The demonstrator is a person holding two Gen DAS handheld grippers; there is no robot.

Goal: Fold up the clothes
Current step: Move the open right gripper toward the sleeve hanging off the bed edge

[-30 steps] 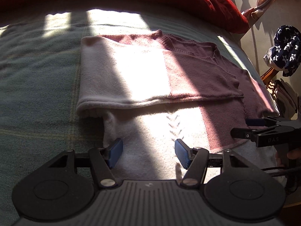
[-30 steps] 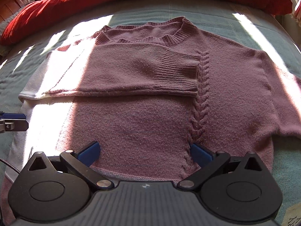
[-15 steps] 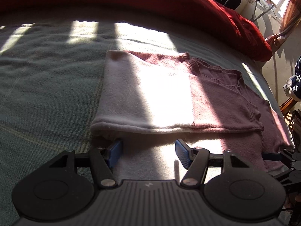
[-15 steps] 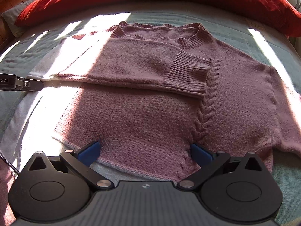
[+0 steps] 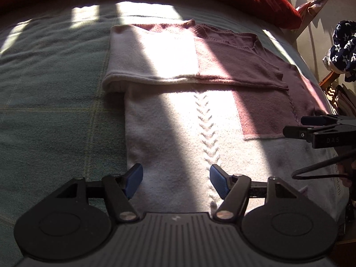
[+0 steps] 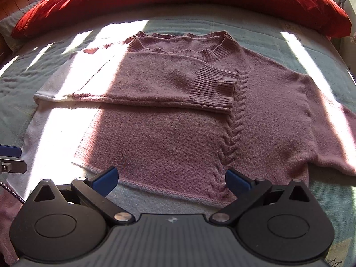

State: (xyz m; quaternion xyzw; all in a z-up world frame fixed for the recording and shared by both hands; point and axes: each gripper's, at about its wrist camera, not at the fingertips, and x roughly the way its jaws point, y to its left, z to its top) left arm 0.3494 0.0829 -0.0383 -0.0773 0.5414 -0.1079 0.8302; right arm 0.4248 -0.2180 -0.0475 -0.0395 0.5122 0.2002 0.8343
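Strong sunlight washes out the left part of the sweater [image 6: 169, 120], so its colour there reads almost white and the knit is hard to make out; in the left wrist view the same glare bleaches most of the body [image 5: 178, 133]. The sweater's right sleeve runs off the frame edge, and the hem nearest the cameras is partly hidden behind the gripper bodies.

The sweater is a dusty mauve knit with a ribbed crew neck and a cable braid down the front. It lies flat, front up, on the pale green bed cover [image 6: 311, 51], below a red duvet [image 6: 178, 2]. One sleeve is folded across the chest, its ribbed cuff ending at the braid.

The left gripper [image 5: 175, 180] has just been opening and stands released above the lower hem, nothing between its pads. The right gripper [image 6: 171, 180] is likewise spread wide and empty over the hem.
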